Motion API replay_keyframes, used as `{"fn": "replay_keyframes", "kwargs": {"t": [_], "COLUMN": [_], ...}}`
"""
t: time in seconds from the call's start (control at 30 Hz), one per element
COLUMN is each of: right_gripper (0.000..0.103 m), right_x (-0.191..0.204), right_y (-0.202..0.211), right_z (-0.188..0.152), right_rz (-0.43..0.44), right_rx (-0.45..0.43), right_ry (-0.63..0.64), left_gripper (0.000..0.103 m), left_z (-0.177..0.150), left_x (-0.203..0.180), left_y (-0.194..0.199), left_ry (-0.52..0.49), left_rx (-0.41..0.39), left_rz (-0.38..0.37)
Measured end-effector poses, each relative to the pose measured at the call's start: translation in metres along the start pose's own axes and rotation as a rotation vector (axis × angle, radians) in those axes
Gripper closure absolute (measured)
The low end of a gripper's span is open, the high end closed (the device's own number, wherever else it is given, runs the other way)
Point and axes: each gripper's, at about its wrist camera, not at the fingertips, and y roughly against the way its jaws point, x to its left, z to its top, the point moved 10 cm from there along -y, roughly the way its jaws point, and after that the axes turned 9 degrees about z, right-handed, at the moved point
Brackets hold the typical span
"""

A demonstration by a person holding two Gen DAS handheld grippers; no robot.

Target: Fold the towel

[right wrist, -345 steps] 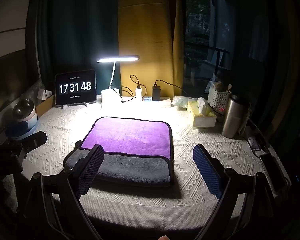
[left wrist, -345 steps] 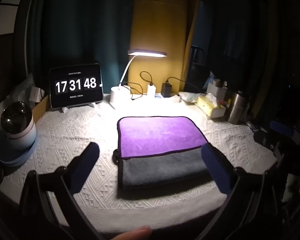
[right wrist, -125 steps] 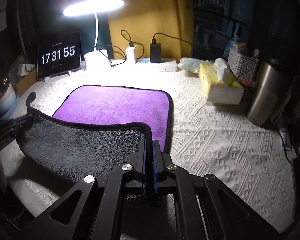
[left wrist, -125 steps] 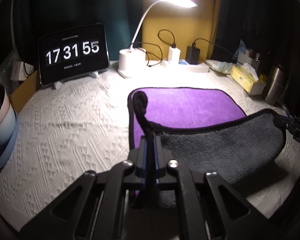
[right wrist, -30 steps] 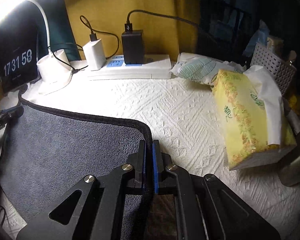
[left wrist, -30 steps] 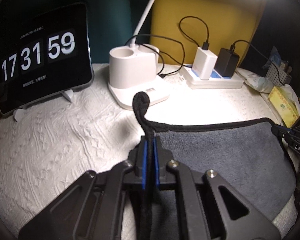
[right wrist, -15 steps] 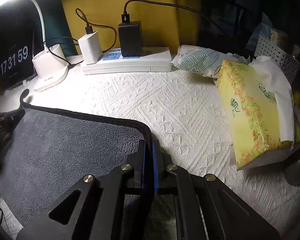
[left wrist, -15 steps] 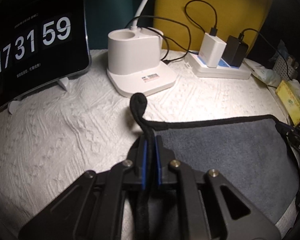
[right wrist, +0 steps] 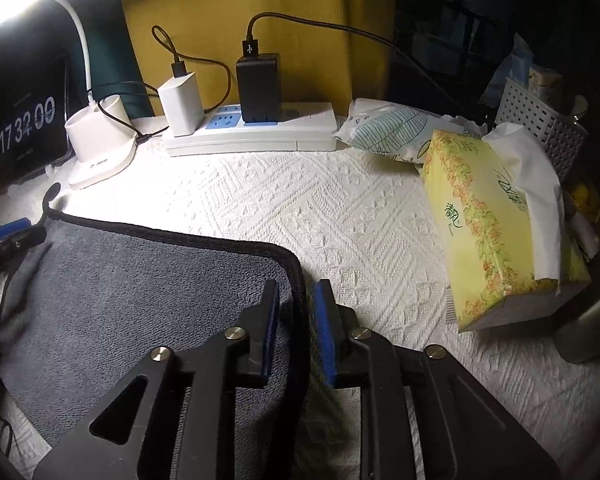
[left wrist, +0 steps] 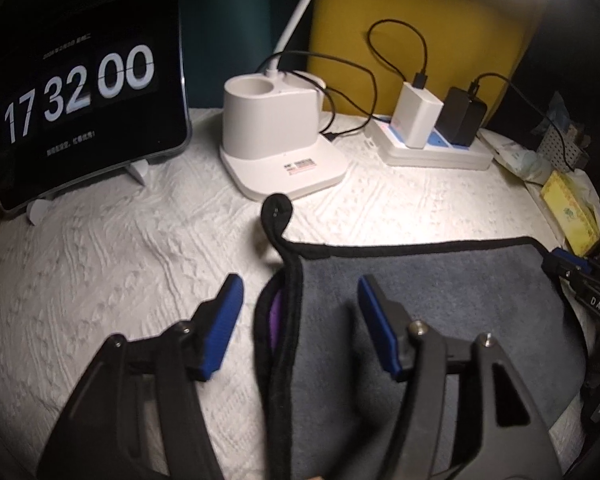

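The towel [left wrist: 440,300] lies folded on the white tablecloth, grey side up, with a black hem and a sliver of purple showing at its left edge. Its hanging loop [left wrist: 276,212] sticks up at the far left corner. My left gripper [left wrist: 296,300] is open, its blue pads on either side of the towel's left hem. In the right wrist view the towel [right wrist: 120,300] fills the lower left. My right gripper [right wrist: 296,304] is slightly open around the towel's far right corner hem, with the pads parted from it.
A clock tablet [left wrist: 80,120] stands at the back left. A white lamp base [left wrist: 280,152], a power strip with chargers [right wrist: 252,128] and cables line the back. A yellow tissue box [right wrist: 500,232], a tissue pack [right wrist: 392,128] and a white basket [right wrist: 540,116] sit to the right.
Both grippers have opened and let go of the towel's far corners. The grey half now rests flat over the purple half. The clock has changed to 17:32:00.
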Motion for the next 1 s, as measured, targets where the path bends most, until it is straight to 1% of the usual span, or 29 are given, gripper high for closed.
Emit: {"fn": "replay_keyframes", "kwargs": {"t": [0.17, 1.0], "right_gripper": [0.078, 0.078], "right_x": [0.005, 0.019], "right_y": [0.008, 0.055], "right_z": [0.001, -0.007], "right_rz": [-0.001, -0.008], "right_rx": [-0.008, -0.051], "right_ry": [0.004, 0.013], "left_gripper": [0.042, 0.041], "left_z": [-0.003, -0.021], "left_x": [0.001, -0.003], "left_y": [0.008, 0.055], "left_ry": [0.004, 0.000], "left_rx": [-0.001, -0.031], "left_rz": [-0.002, -0.046]}}
